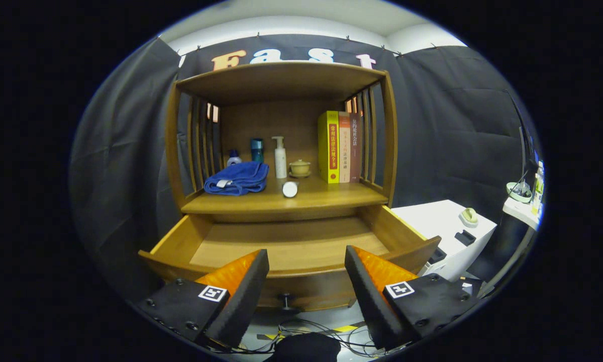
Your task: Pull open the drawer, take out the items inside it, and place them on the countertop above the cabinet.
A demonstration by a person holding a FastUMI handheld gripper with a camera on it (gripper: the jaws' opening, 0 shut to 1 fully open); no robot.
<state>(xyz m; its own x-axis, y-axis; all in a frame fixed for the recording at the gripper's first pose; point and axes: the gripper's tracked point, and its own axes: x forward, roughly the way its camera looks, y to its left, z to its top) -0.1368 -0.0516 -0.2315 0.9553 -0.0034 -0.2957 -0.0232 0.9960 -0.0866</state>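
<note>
We log the drawer (301, 241) pulled open and bare just ahead of the gripper (306, 276), fingers apart and holding nothing; towel (237, 177) and small round jar (290, 189) already sit on the countertop (326, 198) beyond, so little seems left.

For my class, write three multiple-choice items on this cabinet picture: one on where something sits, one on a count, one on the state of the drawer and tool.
1. Where does the blue towel lie?
A. in the drawer
B. on the countertop, at the left end
C. on the white unit

2. How many books stand upright at the right of the countertop?
A. one
B. three
C. five

3. What is the state of the drawer and the tool?
A. drawer shut, tool shut on its knob
B. drawer open, tool shut on the towel
C. drawer open, tool open and holding nothing

Answers: 1 B, the towel rests beside the bottles; 2 B, three spines show; 3 C, the drawer is pulled out and the fingers stand apart.
</note>
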